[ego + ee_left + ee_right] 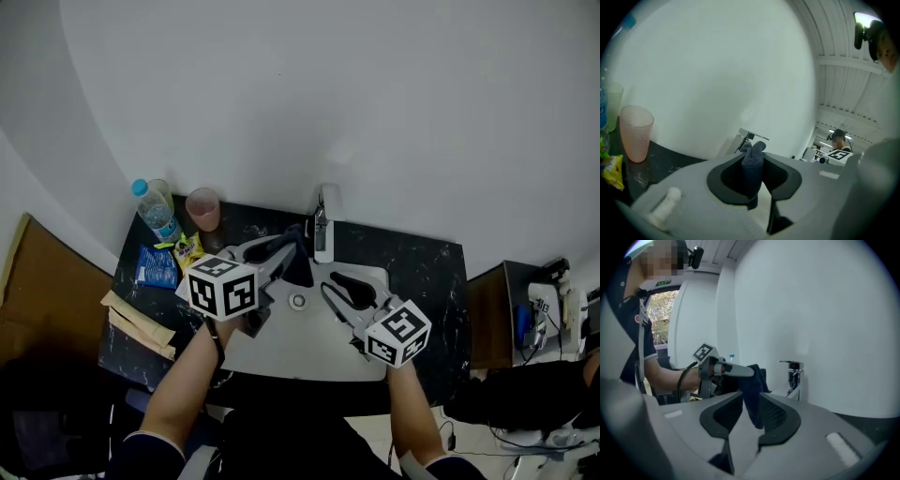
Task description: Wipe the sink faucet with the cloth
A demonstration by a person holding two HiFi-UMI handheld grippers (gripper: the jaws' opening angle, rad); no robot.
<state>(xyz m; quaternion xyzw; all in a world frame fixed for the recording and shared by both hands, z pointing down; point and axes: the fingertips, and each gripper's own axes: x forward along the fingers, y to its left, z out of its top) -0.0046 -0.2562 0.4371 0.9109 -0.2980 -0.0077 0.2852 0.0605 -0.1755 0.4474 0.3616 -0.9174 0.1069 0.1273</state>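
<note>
— Checked the left gripper first?
— Did. Found it clamped on the cloth, with a dark blue fold poking up between the jaws.
— And the right gripper?
— Saw its jaws standing apart, with no squeeze on anything. Noted the cloth's loose end hanging down between them all the same, carried by the left gripper alone.
— Placed the cloth where, then?
— Put it above the sink, just beside the faucet, on the faucet's left in the head view. Couldn't tell whether touching it or just short of it.
— Made out the faucet well?
— Well enough. Saw it chrome and upright at the sink's back rim, against the white wall.
— Looked further out?
— Spotted a dark speckled bench around the white sink. Found a pink cup and a bottle with a blue cap side by side at the back left corner. Noted a blue packet and a yellow packet just in front of those, and brown paper along the left edge.
</note>
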